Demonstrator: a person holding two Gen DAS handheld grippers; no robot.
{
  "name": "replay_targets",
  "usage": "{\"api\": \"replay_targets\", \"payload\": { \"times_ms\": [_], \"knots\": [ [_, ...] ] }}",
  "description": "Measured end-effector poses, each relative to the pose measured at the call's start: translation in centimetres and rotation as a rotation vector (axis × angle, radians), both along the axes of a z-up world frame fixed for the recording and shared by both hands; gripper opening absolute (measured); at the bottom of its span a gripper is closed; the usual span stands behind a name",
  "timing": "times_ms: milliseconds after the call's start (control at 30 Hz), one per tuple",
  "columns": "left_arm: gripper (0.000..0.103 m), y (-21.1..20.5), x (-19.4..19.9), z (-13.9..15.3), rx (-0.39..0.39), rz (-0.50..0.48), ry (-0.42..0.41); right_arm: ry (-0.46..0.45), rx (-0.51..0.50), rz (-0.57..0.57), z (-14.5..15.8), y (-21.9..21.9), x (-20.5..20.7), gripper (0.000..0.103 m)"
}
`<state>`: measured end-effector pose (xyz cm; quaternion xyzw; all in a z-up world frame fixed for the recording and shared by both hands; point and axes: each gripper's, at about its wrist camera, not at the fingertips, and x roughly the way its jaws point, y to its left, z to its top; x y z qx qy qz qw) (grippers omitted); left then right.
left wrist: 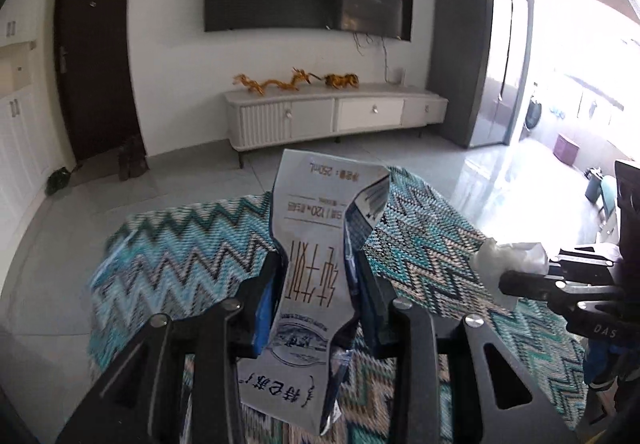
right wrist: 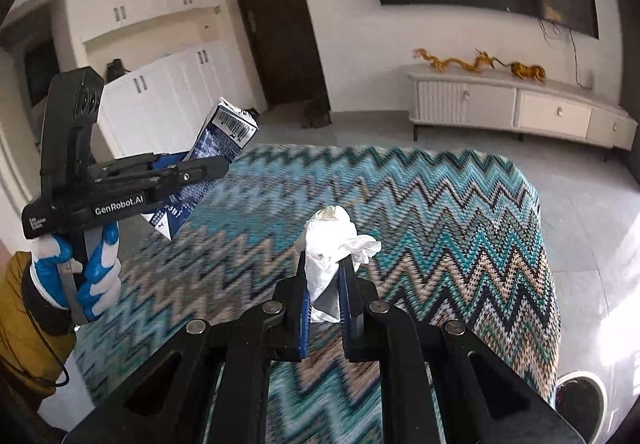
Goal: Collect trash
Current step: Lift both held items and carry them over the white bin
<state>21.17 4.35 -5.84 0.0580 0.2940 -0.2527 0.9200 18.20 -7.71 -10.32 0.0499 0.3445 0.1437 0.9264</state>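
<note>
Bare zigzag cloth [right wrist: 400, 196] below, open floor [left wrist: 360, 152] beyond, TV cabinet [left wrist: 336, 112] against far wall

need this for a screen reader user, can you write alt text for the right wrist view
The right gripper pinches a crumpled white tissue above a teal zigzag-patterned cloth. At left, a gloved hand holds the left gripper clamped on a crushed blue-and-white milk carton. Behind are a dark door and a white TV cabinet.

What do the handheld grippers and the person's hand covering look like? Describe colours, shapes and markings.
Both grippers, left gripper and right gripper, are matte black linkages with silver pivot pins and blue finger pads. White "GenRobot.AI" lettering marks the left one. A blue-and-white glove and mustard sleeve are worn.
</note>
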Motion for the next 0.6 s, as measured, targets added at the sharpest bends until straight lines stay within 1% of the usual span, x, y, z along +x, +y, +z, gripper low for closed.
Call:
{"api": "replay_targets", "payload": {
  "times_ms": [100, 233, 400, 600],
  "knots": [
    [0.034, 1.1, -3.0, 1.6, -0.020, 0.042, -0.030, -0.024, -0.004, 0.007, 1.6, 0.6, -2.5, 0.012],
    [0.034, 1.8, -7.2, 3.4, -0.001, 0.113, -0.112, -0.050, -0.021, 0.010, 3.2, 0.8, -4.9, 0.012],
    [0.034, 2.9, -11.3, 5.1, -0.022, 0.186, -0.154, -0.091, -0.036, 0.004, 5.3, 0.8, -7.9, 0.012],
    [0.034, 3.8, -15.0, 6.3, -0.037, 0.222, -0.190, -0.147, -0.043, 0.010, 7.7, 0.9, -10.9, 0.012]
  ]
}}
